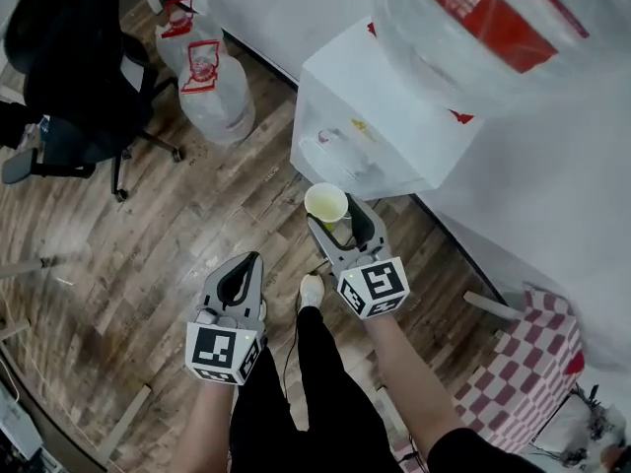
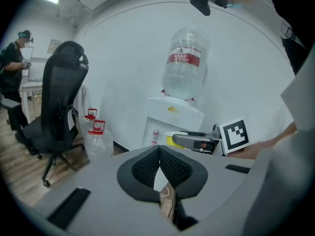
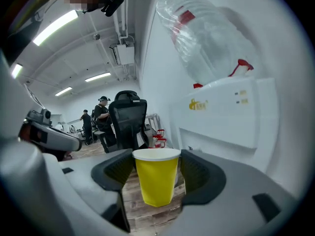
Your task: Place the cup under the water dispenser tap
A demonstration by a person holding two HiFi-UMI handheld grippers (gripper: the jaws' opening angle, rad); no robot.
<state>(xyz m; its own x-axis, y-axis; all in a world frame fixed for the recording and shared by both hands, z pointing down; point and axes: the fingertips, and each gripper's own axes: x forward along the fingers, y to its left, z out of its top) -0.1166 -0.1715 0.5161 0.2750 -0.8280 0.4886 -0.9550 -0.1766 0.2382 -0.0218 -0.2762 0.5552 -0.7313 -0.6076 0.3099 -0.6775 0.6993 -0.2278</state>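
A yellow paper cup (image 1: pixel 325 203) with a white inside stands upright between the pads of my right gripper (image 1: pixel 335 217), which is shut on it just below the rim. In the right gripper view the cup (image 3: pixel 155 183) hangs above the wooden floor, with the white water dispenser (image 3: pixel 231 117) to the right. The dispenser (image 1: pixel 385 116) carries a large clear bottle (image 1: pixel 493 18), and its tap recess (image 1: pixel 335 151) faces the cup, a little beyond it. My left gripper (image 1: pixel 248 264) is lower and to the left, shut with nothing in it; its pads (image 2: pixel 170 166) touch.
A black office chair (image 1: pixel 69 67) stands at the far left, with two empty water jugs (image 1: pixel 212 77) by the wall. A red-and-white checked cloth (image 1: pixel 523 382) lies at the right. My shoe (image 1: pixel 312 289) is on the wooden floor between the grippers. People (image 3: pixel 102 113) stand far behind.
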